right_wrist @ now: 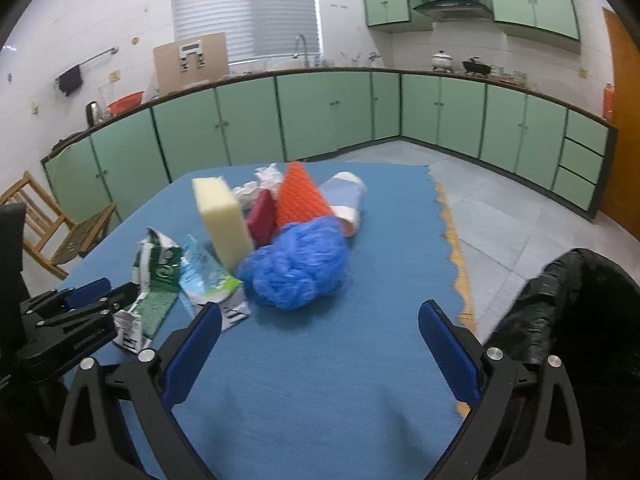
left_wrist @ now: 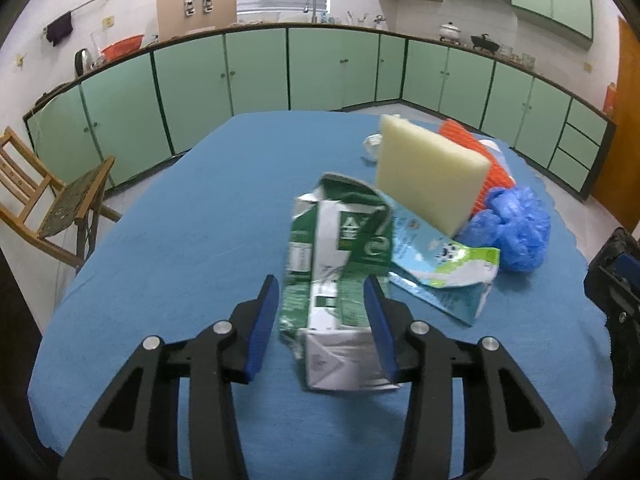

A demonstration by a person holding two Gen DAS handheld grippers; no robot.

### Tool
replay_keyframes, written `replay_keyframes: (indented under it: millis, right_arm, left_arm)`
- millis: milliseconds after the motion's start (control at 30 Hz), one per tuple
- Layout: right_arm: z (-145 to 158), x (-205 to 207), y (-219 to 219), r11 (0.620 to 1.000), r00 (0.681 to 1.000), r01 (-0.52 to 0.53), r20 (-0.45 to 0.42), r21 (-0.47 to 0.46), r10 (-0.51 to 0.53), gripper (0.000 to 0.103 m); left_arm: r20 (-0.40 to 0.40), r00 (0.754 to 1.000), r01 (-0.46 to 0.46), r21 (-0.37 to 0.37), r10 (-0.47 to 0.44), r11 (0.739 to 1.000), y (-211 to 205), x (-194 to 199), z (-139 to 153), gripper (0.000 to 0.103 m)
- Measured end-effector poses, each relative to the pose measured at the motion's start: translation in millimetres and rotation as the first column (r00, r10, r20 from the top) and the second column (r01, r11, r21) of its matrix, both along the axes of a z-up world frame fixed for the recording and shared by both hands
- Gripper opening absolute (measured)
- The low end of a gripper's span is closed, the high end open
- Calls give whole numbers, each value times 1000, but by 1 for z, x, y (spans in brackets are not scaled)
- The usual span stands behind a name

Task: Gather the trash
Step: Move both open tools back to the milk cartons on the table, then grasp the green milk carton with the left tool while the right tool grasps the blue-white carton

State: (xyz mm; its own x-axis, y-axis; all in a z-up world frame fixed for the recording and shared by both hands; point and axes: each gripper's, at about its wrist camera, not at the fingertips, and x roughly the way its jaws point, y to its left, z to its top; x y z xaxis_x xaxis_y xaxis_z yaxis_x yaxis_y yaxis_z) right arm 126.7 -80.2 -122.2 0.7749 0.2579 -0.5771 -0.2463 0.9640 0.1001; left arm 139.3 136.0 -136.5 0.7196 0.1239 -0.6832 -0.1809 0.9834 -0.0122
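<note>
Your left gripper [left_wrist: 322,312] has the crushed green carton [left_wrist: 336,280] between its pads. The right pad touches the carton's edge; the left pad shows a slim gap, so no firm clamp yet. Your right gripper [right_wrist: 320,344] stands wide apart over bare blue tablecloth [right_wrist: 320,400], holding nothing. The trash pile sits at its 12 o'clock: blue plastic bag [right_wrist: 298,266], yellow sponge [right_wrist: 224,220], light-blue wrapper [right_wrist: 208,280]. A black bag [right_wrist: 560,312] is at 3 o'clock.

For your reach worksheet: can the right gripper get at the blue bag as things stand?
Probably yes. The right gripper is open, and only bare cloth lies between it and the blue bag.
</note>
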Motion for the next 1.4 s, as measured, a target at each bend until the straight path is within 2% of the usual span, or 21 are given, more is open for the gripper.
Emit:
replay_keyframes:
  millis: [133,233,400,667,1067,1167,1400]
  right_arm:
    - [-3,6,16,998,998,-60,-16,7,60,95]
    - [-7,9,30,994,994,-108,-29,7,108,90]
    - [-16,18,52,985,983,-172,-63,1,171,80]
    - [-29,31,67,980,973,-197,-125,-7,195,69]
    - [-35,48,89,967,950,-256,-188,-4,251,67]
    - [-38,49,92,962,941,-272,-208,-4,265,50]
    - [-32,32,75,967,949,-251,-188,30,252,49]
  left_arm:
    - [3,1000,0,-20,0,1000,8,0,1,44]
    - [18,1000,13,-3,-13,1000,10,-3,5,48]
    - [30,999,13,25,-14,1000,16,-7,4,49]
    - [12,1000,-7,21,7,1000,32,-4,-1,49]
    - [-2,1000,-15,15,15,1000,39,-3,-5,50]
    - [0,1000,-15,23,15,1000,40,-3,-4,51]
    - [6,1000,-7,31,6,999,38,-6,0,59]
